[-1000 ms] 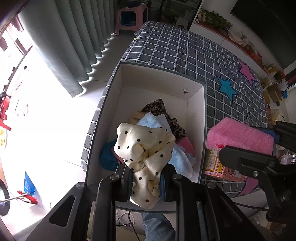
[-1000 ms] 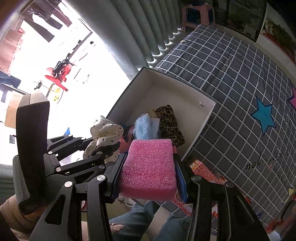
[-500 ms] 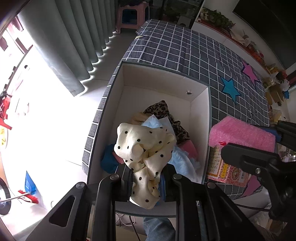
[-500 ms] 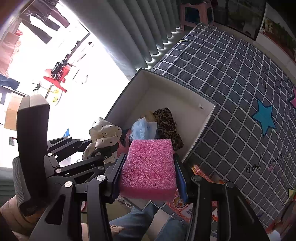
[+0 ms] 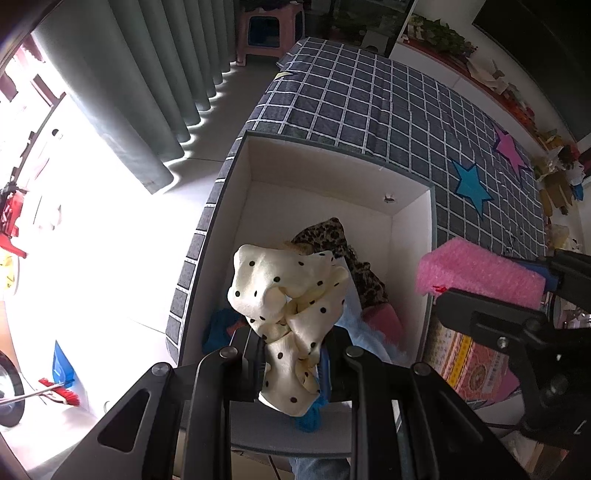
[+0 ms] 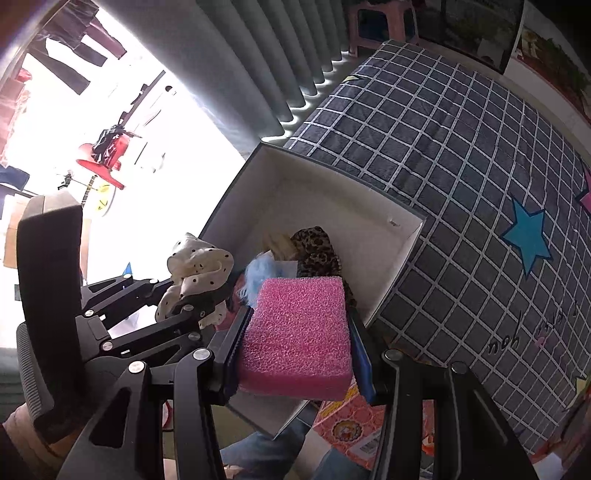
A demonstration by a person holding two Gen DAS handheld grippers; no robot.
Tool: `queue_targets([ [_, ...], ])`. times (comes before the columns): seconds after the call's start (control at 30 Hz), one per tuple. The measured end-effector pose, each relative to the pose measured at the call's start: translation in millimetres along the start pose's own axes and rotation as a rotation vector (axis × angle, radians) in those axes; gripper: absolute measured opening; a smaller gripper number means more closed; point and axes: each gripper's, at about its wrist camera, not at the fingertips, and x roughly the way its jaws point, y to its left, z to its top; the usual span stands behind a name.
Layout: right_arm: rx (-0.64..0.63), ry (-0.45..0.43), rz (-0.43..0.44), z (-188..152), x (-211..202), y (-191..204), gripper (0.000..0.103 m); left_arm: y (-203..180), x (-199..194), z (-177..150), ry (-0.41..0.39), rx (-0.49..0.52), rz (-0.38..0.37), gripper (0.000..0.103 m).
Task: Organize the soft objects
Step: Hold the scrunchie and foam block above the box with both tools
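Note:
My left gripper is shut on a cream cloth with black dots and holds it above the near end of an open white-lined box. The same cloth shows in the right wrist view. My right gripper is shut on a pink sponge block, held over the box's near right corner; the block also shows in the left wrist view. Inside the box lie a leopard-print cloth, a light blue cloth, a pink item and a dark blue item.
The box sits at the edge of a dark checked bedcover with blue and pink stars. A printed orange packet lies right of the box. Grey curtains and bright floor are to the left; a pink stool stands far back.
Both grippers have drawn back and up a little from the box, still holding the dotted cloth and the pink sponge. The box contents have not moved.

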Motion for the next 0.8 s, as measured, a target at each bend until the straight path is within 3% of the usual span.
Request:
queue_targets([
  [0.8, 0.031, 0.015, -0.012, 15.5, 16.8, -18.0, 0.05, -8.0, 19.3, 11.6, 0.031, 0.003, 0.03, 0.024],
])
